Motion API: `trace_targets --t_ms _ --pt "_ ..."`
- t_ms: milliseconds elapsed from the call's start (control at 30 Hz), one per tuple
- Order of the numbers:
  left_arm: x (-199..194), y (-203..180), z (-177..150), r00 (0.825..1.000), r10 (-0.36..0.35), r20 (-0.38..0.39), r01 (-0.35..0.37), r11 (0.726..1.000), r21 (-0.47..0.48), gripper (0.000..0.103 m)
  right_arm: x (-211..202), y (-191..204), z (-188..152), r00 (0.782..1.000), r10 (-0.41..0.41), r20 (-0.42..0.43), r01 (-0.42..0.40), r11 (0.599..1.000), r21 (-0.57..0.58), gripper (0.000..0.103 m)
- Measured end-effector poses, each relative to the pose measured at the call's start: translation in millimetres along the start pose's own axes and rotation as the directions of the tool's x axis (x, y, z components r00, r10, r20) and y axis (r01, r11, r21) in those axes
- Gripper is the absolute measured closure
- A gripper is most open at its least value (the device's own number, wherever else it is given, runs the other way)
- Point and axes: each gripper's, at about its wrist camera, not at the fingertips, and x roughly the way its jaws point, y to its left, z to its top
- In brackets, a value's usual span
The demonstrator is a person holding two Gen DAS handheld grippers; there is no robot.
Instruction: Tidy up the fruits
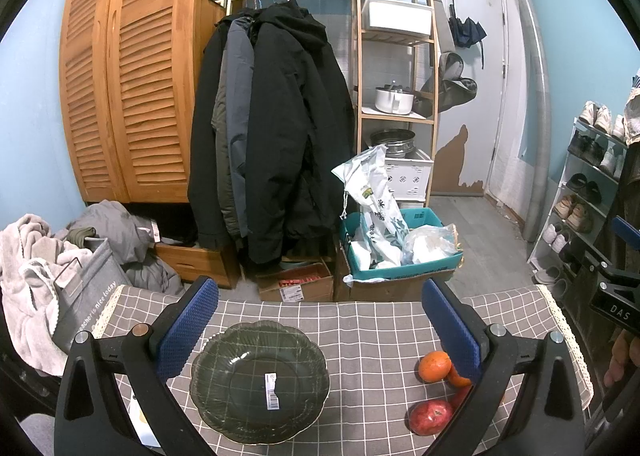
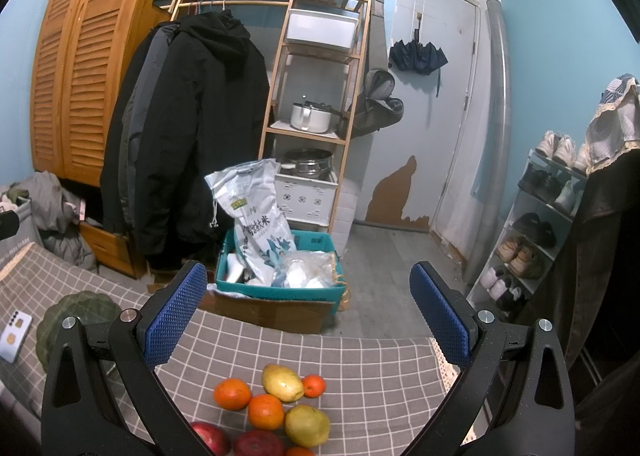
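On the grey checked tablecloth (image 1: 360,320), the left gripper (image 1: 320,320) hangs spread and empty over the dark glass plate (image 1: 260,380) at 6 o'clock. The right gripper (image 2: 308,308), also spread and empty, frames oranges (image 2: 265,411), pears (image 2: 282,382) and red apples (image 2: 258,443) clustered at 6 o'clock, with the plate at 9 o'clock of them.

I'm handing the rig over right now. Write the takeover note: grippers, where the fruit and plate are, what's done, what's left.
Left gripper: jaws open, empty, above the dark glass plate.
Right gripper: jaws open, empty, above the fruit pile.
Plate: empty, a barcode sticker on it, on the checked tablecloth to the left of the fruit.
Fruit, all loose on the cloth: oranges, a smaller mandarin, two yellow-green pears, red apples.
Done: nothing moved yet.
Left: every fruit, probably onto the plate.
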Motion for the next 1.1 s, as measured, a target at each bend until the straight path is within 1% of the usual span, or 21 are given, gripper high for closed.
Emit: trace_targets --t_ms 1100 --pt "0.4 -0.2 -0.1 1.000 -0.004 -0.005 0.004 1.000 -0.003 0.000 0.5 -3.9 -1.5 1.000 -0.001 -0.003 0.001 1.000 -0.002 0.004"
